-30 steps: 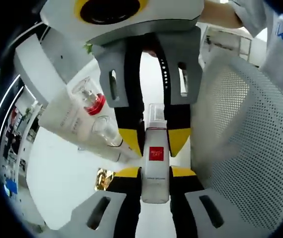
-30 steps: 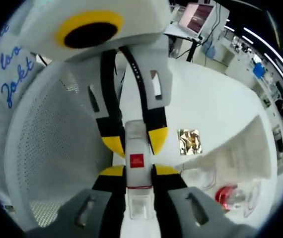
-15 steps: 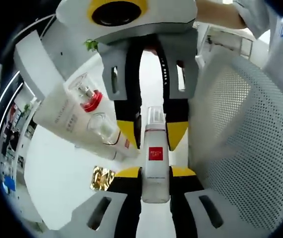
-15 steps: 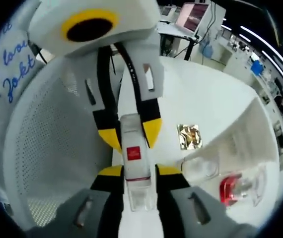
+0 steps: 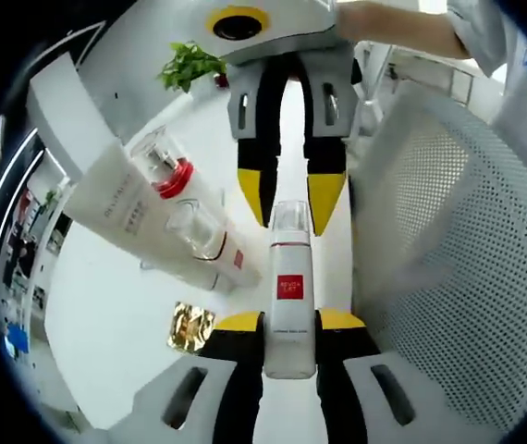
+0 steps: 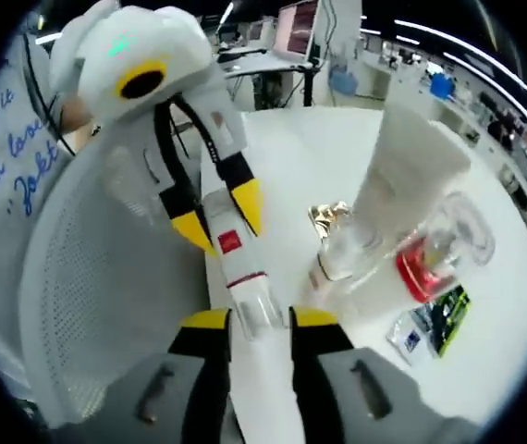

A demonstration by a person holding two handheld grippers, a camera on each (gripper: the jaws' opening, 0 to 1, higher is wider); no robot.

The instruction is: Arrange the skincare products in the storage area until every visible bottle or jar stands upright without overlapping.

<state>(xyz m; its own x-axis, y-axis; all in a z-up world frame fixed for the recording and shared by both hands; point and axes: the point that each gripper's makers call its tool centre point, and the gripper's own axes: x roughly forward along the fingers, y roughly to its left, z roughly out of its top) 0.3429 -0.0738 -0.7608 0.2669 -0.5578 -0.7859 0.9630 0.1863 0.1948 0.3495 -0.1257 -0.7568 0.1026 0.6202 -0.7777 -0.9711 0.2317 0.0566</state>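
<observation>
Left tongs clenching a clear bottle bearing a red square label, right tongs standing released beside its cap, white mesh basket alongside the bottle.

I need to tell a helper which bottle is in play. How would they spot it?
Start at the white mesh basket. Just beside it the left gripper clamps a slim bottle. Unlike the red-collared bottle nearby, it has a square red label and clear cap.
</observation>
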